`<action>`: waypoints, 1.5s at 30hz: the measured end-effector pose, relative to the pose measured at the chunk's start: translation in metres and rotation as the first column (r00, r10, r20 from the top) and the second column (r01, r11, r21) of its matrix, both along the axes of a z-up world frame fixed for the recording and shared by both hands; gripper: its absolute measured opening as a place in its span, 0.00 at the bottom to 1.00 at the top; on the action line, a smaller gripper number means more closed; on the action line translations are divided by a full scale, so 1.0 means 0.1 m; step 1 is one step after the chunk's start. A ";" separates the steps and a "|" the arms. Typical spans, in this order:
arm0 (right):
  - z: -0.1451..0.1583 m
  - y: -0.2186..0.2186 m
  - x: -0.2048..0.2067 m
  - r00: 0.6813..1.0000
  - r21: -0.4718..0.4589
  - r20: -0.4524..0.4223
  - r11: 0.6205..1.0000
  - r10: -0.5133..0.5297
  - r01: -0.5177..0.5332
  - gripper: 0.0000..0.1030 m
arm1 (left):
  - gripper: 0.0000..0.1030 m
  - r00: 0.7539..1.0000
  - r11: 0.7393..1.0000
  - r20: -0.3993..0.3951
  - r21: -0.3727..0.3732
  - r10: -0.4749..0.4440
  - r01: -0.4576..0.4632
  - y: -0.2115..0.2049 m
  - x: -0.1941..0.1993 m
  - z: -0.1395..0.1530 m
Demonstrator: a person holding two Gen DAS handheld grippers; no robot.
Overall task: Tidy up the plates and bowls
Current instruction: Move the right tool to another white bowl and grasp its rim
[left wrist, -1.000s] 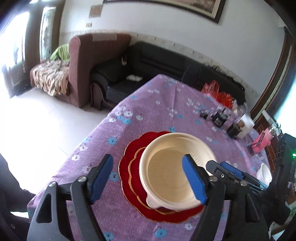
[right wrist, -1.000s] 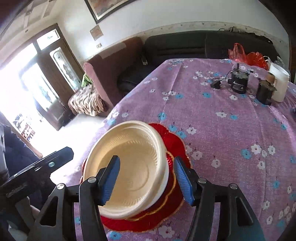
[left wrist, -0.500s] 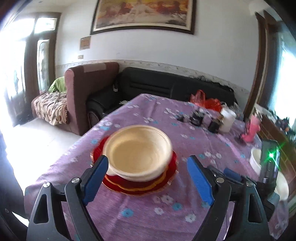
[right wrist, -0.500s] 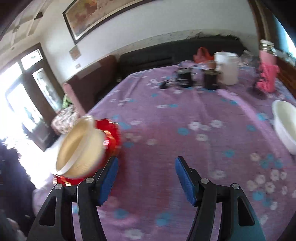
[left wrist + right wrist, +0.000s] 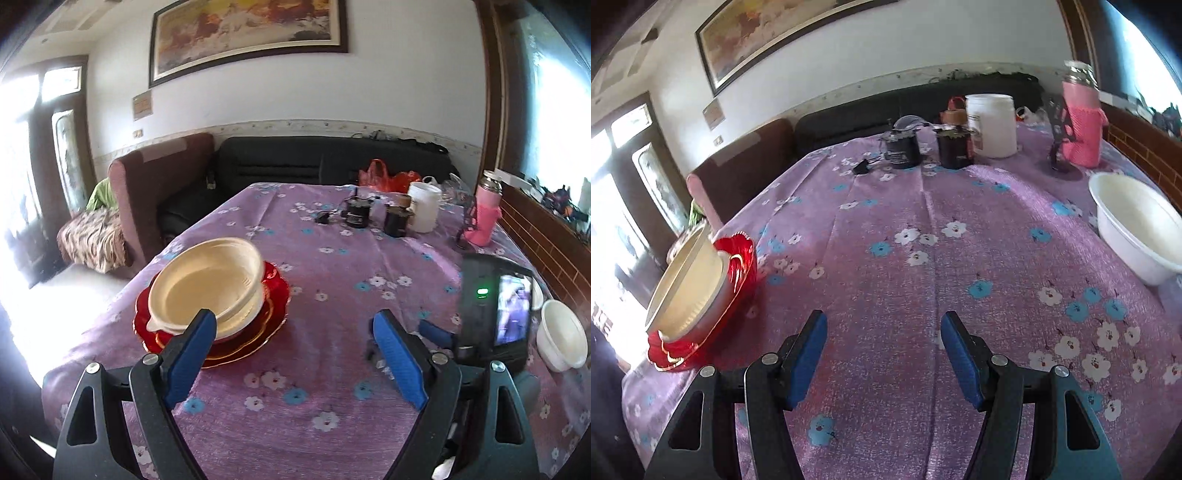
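Note:
A cream bowl [image 5: 207, 280] sits stacked on red scalloped plates [image 5: 273, 295] near the table's left edge. It also shows in the right wrist view [image 5: 690, 288] on the red plates [image 5: 738, 258] at far left. A white bowl [image 5: 1137, 229] stands at the right side of the table; it shows in the left wrist view [image 5: 561, 339] too. My left gripper [image 5: 291, 354] is open and empty, just right of the stack. My right gripper [image 5: 884, 350] is open and empty over bare cloth between the stack and the white bowl.
The purple flowered tablecloth [image 5: 923, 229] covers the table. At the far end stand dark jars [image 5: 901, 147], a white tub [image 5: 990, 125] and a pink flask [image 5: 1082, 122]. The right gripper's body with its lit screen [image 5: 495, 306] is at the left view's right. Sofas stand beyond the table.
Both grippers have drawn back and swung right, away from the cream bowl, which stays on the red plates. The right gripper, once around the bowl, is now over bare cloth.

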State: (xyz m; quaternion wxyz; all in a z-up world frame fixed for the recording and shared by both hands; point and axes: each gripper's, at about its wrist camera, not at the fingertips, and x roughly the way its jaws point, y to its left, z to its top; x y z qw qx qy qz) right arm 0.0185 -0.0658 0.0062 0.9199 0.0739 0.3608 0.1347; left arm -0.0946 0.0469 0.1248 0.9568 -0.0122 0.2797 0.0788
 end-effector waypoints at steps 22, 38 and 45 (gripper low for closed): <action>-0.12 -0.09 0.12 0.996 0.066 -0.094 0.998 0.001 0.005 0.69 | 0.84 0.996 0.998 0.070 -0.020 -0.051 0.053 -0.13 -0.09 0.22; 0.63 -1.26 0.30 0.963 -0.021 -0.059 0.965 -0.261 0.261 0.75 | 0.85 0.996 0.980 0.033 -0.176 -0.086 0.091 0.20 -0.16 0.07; 0.35 -1.44 0.94 0.933 -0.305 -0.165 0.916 -0.320 0.260 0.77 | 0.85 0.996 0.975 -0.004 -0.208 -0.086 0.083 0.29 -0.11 -0.03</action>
